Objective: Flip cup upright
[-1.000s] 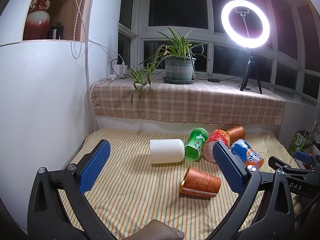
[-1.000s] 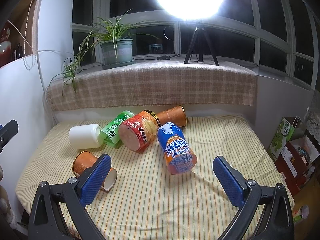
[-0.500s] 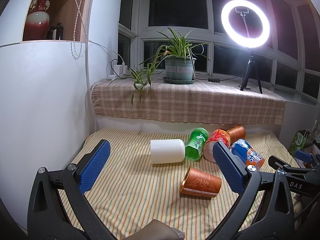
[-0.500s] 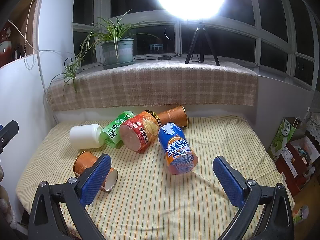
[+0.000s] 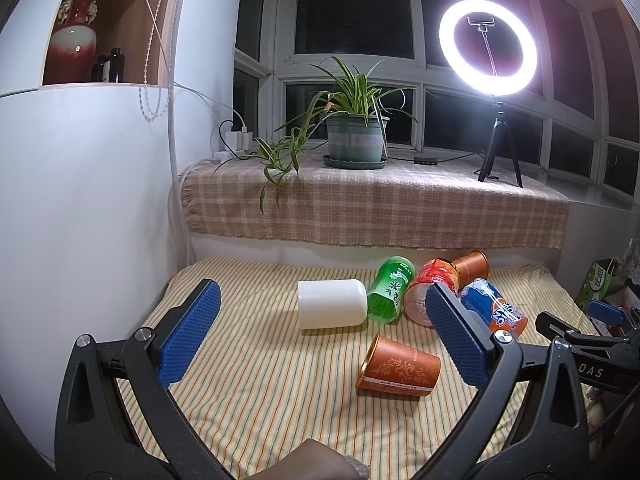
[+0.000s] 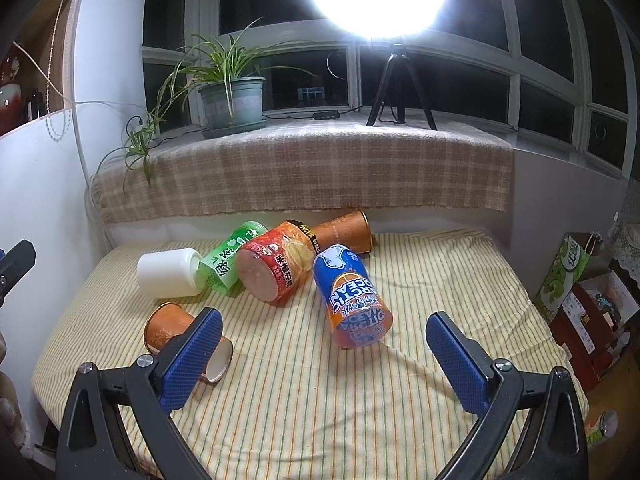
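Several cups lie on their sides on a striped cloth [image 5: 260, 380]. A white cup [image 5: 332, 309], a green cup [image 5: 390, 290], a red cup [image 5: 430, 286], a blue-orange cup [image 5: 494, 310] and a brown cup [image 5: 474, 266] lie at the back; another brown cup [image 5: 398, 369] lies nearer. My left gripper [image 5: 320, 332] is open and empty, above the cloth in front of them. My right gripper [image 6: 322, 354] is open and empty; the blue-orange cup [image 6: 352, 296] lies just beyond its fingers and the near brown cup [image 6: 168, 326] lies by its left finger [image 6: 192, 356].
A checked cloth covers the window ledge [image 5: 372, 204], with a potted plant [image 5: 354, 136] and a ring light on a tripod [image 5: 488, 44]. A white wall [image 5: 80, 208] bounds the left side. Boxes and bags [image 6: 588, 292] stand right of the bed.
The right wrist view has shifted slightly, so the cups sit a little lower and nearer. The left gripper has barely moved. Both stay open.
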`<state>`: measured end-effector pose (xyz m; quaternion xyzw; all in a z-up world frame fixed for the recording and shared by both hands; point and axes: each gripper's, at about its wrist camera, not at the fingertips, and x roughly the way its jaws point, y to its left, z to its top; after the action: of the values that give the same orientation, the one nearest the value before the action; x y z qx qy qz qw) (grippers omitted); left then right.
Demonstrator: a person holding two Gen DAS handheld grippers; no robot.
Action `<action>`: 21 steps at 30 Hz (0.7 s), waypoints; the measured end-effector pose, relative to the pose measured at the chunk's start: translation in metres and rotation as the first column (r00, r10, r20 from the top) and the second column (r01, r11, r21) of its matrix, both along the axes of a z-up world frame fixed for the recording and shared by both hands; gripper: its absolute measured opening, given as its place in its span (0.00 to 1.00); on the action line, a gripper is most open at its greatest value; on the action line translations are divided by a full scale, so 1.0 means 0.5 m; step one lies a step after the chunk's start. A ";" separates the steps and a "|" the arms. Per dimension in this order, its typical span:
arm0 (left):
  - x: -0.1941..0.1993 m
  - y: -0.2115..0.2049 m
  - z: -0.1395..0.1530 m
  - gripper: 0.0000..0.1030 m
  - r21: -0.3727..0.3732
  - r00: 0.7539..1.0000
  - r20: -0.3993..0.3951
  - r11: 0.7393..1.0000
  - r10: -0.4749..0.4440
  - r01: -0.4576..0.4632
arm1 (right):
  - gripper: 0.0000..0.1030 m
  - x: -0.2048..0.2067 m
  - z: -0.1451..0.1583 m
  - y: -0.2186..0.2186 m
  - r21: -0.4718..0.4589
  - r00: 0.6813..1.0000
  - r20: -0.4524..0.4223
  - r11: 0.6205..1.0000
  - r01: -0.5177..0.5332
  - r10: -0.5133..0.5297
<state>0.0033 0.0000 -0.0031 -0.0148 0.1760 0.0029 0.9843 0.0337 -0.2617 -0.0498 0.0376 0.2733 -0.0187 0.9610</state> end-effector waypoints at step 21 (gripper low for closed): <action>0.004 -0.005 -0.017 1.00 0.001 1.000 -0.026 1.000 -0.014 0.014 | 1.00 0.015 -0.011 -0.042 0.035 0.999 -0.054 0.999 0.011 -0.009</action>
<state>0.0053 -0.0024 -0.0114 -0.0128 0.1888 -0.0037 0.9819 0.0412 -0.2825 -0.0553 0.0556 0.2991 -0.0198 0.9524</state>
